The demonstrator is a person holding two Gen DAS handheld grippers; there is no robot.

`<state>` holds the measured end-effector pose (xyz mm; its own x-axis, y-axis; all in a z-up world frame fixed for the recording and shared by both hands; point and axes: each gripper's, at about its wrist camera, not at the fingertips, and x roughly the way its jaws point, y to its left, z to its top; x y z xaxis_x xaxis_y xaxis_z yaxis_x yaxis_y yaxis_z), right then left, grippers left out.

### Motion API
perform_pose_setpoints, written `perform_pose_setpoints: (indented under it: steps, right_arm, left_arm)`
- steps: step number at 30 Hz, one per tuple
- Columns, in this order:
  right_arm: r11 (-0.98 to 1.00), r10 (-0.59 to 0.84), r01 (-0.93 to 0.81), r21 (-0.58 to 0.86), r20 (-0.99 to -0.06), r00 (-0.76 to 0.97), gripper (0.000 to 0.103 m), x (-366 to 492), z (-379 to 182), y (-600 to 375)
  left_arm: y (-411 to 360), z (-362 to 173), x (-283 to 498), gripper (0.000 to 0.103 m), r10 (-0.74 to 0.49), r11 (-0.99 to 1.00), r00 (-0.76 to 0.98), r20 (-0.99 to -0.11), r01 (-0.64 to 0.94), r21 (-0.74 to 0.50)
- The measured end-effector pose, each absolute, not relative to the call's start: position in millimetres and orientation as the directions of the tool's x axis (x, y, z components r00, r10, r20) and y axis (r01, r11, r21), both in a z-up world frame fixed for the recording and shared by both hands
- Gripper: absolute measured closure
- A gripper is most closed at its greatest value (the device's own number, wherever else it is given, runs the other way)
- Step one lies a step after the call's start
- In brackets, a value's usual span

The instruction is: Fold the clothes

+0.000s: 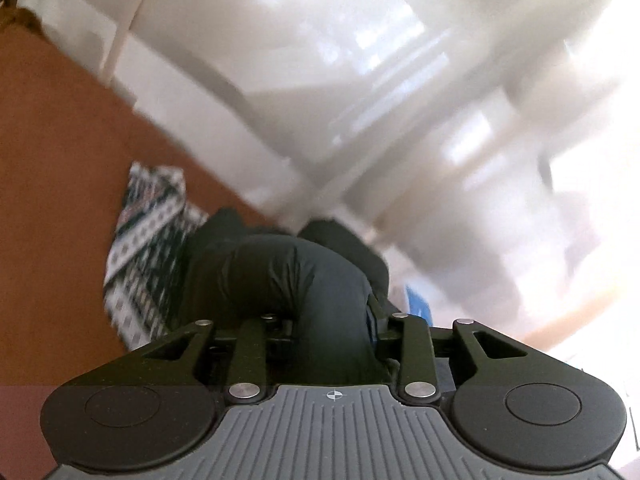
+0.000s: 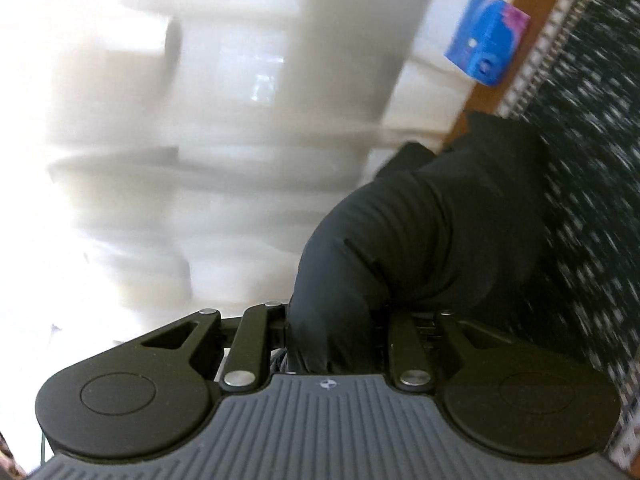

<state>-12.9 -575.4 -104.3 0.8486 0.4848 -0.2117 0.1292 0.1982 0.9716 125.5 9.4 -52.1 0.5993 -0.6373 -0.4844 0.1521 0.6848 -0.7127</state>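
Dark garment (image 1: 288,280) fills both tongs; patterned rug (image 1: 148,248), blue box (image 2: 486,40) beyond.

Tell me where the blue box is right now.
In the right wrist view the blue box is at the upper right, beside the patterned rug and above the dark garment bunched in the right gripper.

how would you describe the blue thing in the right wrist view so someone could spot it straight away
Start at the white furniture that fills the blurred background, then follow it to the upper right, near the patterned rug. There sits a small blue box; it is the only bright blue thing, with a purple patch at one corner.
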Motion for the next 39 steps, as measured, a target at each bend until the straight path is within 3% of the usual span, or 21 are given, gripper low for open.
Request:
perform_pose_setpoints:
  steps: [12,16,22,24,32,39]
  right_arm:
    - [0.181,0.365,0.158,0.971,-0.216,0.906,0.081,123.3,-113.3,-609.3]
    - [0.197,0.338,0.188,0.962,-0.247,0.908,0.081,169.7,-126.4,-619.3]
    - [0.204,0.256,0.262,0.943,-0.31,0.915,0.081,226.1,-155.1,-633.4]
    - [0.21,0.236,0.286,0.935,-0.333,0.913,0.081,239.8,-165.6,-636.5]
    - [0.231,0.185,0.367,0.901,-0.411,0.893,0.081,269.9,-192.7,-638.0]
    - [0.23,0.16,0.416,0.88,-0.456,0.876,0.081,269.0,-194.6,-633.4]
  left_arm:
    - [-24.5,-84.8,239.8,0.068,-0.531,0.708,0.697,-0.481,0.053,-0.704]
    - [-41.1,-87.8,286.0,0.062,-0.499,0.739,0.707,-0.501,0.045,-0.673]
    - [-66.8,-98.0,340.3,0.061,-0.466,0.792,0.711,-0.527,0.069,-0.607]
    - [-71.9,-103.0,354.3,0.055,-0.469,0.795,0.705,-0.532,0.075,-0.602]
    - [-58.4,-84.6,365.6,0.042,-0.571,0.744,0.665,-0.482,0.169,-0.647]
    - [-38.2,-38.4,325.2,0.038,-0.588,0.767,0.672,-0.45,0.284,-0.576]
